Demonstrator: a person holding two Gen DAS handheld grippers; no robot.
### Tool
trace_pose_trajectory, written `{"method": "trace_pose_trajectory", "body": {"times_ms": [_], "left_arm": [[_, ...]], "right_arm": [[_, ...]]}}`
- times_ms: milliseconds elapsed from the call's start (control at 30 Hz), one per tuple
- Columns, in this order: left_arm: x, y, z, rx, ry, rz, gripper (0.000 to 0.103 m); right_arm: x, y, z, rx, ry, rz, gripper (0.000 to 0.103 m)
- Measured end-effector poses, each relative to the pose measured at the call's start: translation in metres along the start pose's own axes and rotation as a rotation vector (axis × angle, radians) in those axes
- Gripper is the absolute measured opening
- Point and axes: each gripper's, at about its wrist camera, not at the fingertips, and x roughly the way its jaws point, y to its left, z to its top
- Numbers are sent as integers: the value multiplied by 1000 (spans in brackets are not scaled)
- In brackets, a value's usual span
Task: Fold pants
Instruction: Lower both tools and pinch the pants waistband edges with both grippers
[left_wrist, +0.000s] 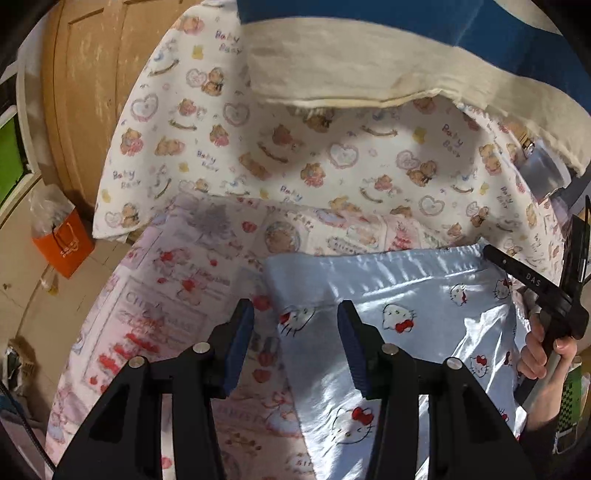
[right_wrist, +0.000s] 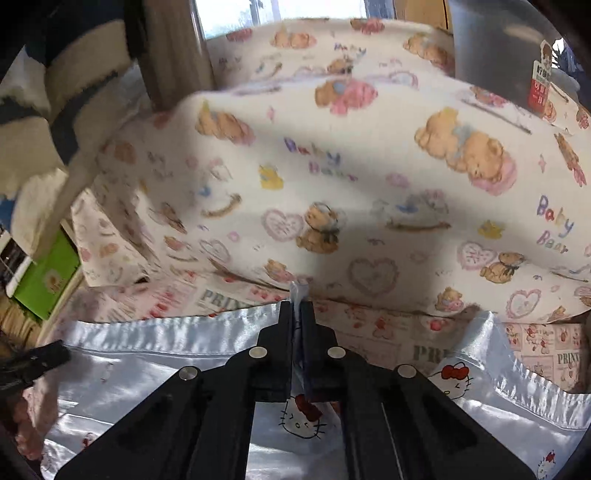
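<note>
A cream blanket printed with teddy bears and the words "Baby Bear" (left_wrist: 295, 158) fills the upper half of both wrist views, draped over a raised edge of the bed. Below it, a pink bedsheet with red and grey print (left_wrist: 177, 306) covers the lower left of the left wrist view and shows as a band across the middle of the right wrist view.

On that sheet lie the pale blue satin pants with a cartoon cat print (left_wrist: 406, 314), spread over the lower right of the left wrist view, their near corner between the left tool's fingers. A wooden door (left_wrist: 85, 92) stands at upper left, and an orange paper bag (left_wrist: 62, 247) sits on the floor at the left edge. A beige and blue fabric (left_wrist: 369, 62) lies across the top of the frame.

The left tool (left_wrist: 295, 317) hangs above the pants' left edge with its blue-padded fingers spread apart, gripping nothing. The right tool (right_wrist: 297, 306), at lower centre of its own view, is clamped on a hem of the pants, a tuft of satin poking out past its tips. In the left wrist view it appears at the right edge, held in the person's right hand (left_wrist: 546, 350).
</note>
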Motion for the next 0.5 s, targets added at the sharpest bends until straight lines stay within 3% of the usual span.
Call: {"method": "trace_pose_trajectory", "body": {"times_ms": [33,100,133,233,300,500], "left_arm": [[2,-2,-1,8,9,-15,26],[7,-4,-2,16,26,8,1],[5,-4,-3,23,16,38,0],[-9,-11,3,65,-50,23,0],[-15,-15,14,72,-77,65,0],[1,-7,48,69,-60,171,0]], "right_arm": [[-1,-1,0,4,-4,10,4],[-2,-3,0,21,-1,30,4],[-2,-5,1,28,3,38,4],[-12,-12,2,41,-5,41,4],[-16,-10,4,51,-15,47,4],[-8,14,17,14,19,-2,4]]}}
